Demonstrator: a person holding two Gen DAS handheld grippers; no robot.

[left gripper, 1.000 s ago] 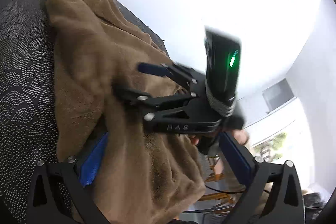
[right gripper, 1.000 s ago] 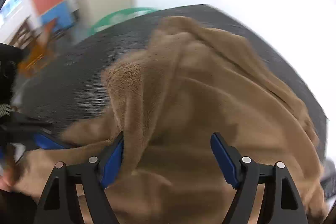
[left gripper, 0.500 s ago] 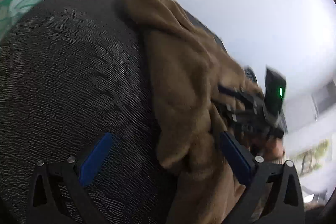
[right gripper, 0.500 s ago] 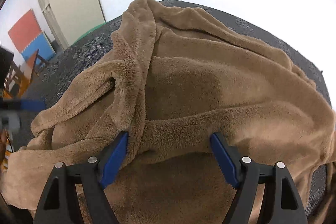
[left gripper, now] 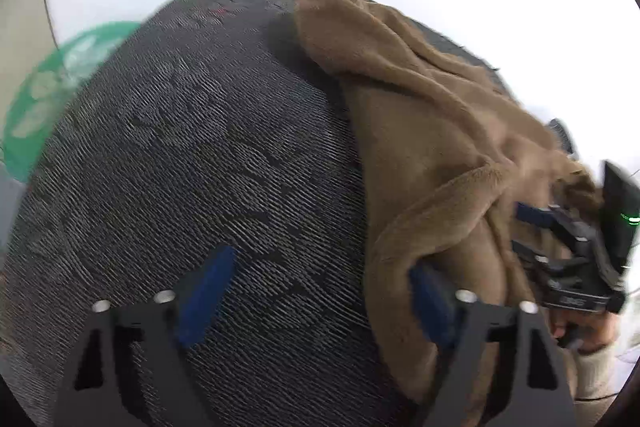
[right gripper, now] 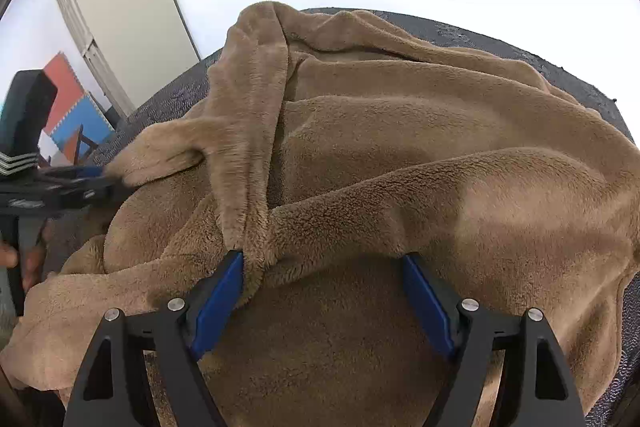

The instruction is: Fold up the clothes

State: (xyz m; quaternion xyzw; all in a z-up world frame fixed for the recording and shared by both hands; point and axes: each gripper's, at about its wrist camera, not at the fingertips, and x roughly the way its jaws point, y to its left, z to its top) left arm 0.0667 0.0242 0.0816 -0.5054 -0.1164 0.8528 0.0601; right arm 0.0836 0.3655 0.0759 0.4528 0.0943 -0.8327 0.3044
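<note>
A brown fleece garment (right gripper: 400, 147) lies rumpled on the dark patterned counter (left gripper: 200, 147). The left hand-held gripper (left gripper: 320, 287), jaws apart and just closing, reaches its edge. The right hand-held gripper (right gripper: 320, 291) stands apart, fleece bunched between its pads.

A dark table (left gripper: 192, 155) with a bumpy cloth top holds a soft brown robe (right gripper: 400, 131), all bunched up on one side.
</note>
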